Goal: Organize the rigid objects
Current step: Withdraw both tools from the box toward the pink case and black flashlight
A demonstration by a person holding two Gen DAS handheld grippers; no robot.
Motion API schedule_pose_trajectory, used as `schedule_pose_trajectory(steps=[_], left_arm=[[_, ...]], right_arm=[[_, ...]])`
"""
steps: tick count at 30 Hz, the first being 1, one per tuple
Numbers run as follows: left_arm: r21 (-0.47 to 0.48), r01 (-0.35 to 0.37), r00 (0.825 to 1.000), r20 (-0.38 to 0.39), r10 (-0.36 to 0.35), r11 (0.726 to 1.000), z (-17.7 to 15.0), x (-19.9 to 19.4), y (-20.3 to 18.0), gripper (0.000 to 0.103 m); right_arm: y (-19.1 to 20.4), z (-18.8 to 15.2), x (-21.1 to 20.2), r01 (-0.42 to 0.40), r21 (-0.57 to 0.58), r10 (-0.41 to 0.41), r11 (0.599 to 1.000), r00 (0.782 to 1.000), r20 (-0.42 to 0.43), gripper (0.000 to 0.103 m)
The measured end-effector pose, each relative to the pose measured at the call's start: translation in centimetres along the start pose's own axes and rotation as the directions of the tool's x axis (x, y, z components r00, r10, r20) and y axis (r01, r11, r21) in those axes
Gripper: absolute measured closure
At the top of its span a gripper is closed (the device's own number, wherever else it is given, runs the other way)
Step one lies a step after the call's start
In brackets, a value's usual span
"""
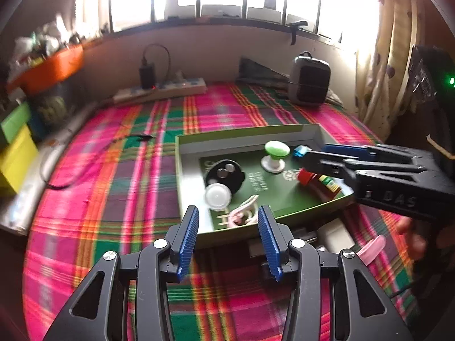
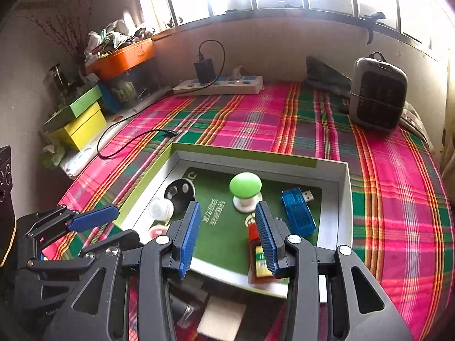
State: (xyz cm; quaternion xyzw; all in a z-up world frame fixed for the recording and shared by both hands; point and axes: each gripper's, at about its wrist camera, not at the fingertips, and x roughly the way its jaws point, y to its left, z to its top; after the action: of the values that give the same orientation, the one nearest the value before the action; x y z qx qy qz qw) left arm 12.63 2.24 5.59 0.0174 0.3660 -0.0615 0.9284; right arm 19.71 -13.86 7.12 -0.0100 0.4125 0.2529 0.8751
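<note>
A green cardboard box tray point(image 1: 182, 167) point(image 2: 342, 196) lies on the plaid bed. In it are a green-capped mushroom toy point(image 1: 275, 153) point(image 2: 245, 189), a black disc with round buttons point(image 1: 224, 174) point(image 2: 179, 191), a white round lid point(image 1: 217, 196) point(image 2: 160, 209), a blue USB device point(image 2: 297, 211) point(image 1: 300, 151), a red-capped bottle point(image 1: 318, 182) point(image 2: 257, 258) and a pink clip point(image 1: 241, 213). My left gripper point(image 1: 227, 216) is open and empty over the tray's near edge. My right gripper point(image 2: 227, 213) is open and empty above the tray; it also shows in the left wrist view point(image 1: 318, 155).
A pink object point(image 1: 372, 248) and a white block point(image 1: 337, 234) lie on the bed in front of the tray. A power strip point(image 2: 219, 85), a grey heater point(image 2: 375, 93), a black cable point(image 2: 128, 142) and yellow-green boxes point(image 2: 82, 122) stand around the bed.
</note>
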Motion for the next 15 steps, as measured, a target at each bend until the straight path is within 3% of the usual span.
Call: schedule_pose_trajectory(steps=[15], left_arm=[[-0.025,0.036,0.999,0.001,-0.036,0.999,-2.0,-1.8,0.1,0.060]], right_arm=[[-0.3,-4.5,-4.0,0.019,0.044,-0.021,0.999,0.999,0.032,0.062]])
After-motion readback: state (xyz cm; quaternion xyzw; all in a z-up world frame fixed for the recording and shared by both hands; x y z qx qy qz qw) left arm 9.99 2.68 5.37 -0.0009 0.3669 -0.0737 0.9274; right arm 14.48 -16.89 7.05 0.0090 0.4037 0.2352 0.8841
